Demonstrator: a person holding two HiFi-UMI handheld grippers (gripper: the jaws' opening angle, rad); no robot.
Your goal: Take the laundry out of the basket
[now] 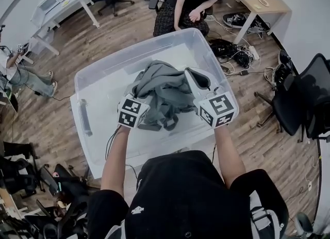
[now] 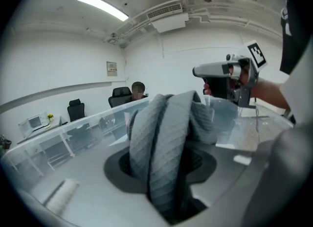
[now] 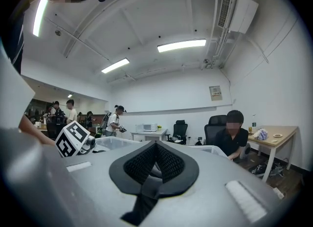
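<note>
While a person leans over the clear basket (image 1: 103,88), the head view shows a grey garment (image 1: 165,91) heaped inside, with the left claw (image 1: 146,98) and right claw (image 1: 196,78) at its near edge. Left gripper view: that claw (image 2: 161,160) is clenched on a thick fold of garment (image 2: 164,133). Right gripper view: that claw (image 3: 156,145) is pinched together, empty.

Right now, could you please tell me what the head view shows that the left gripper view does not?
Only the head view shows the clear bin from above, the wooden floor around it and the person's forearms. Only the left gripper view shows the left gripper up close, its tongs clamped on the grey garment, plus the ceiling lights. Both show the garment, the bin and the right gripper.
</note>
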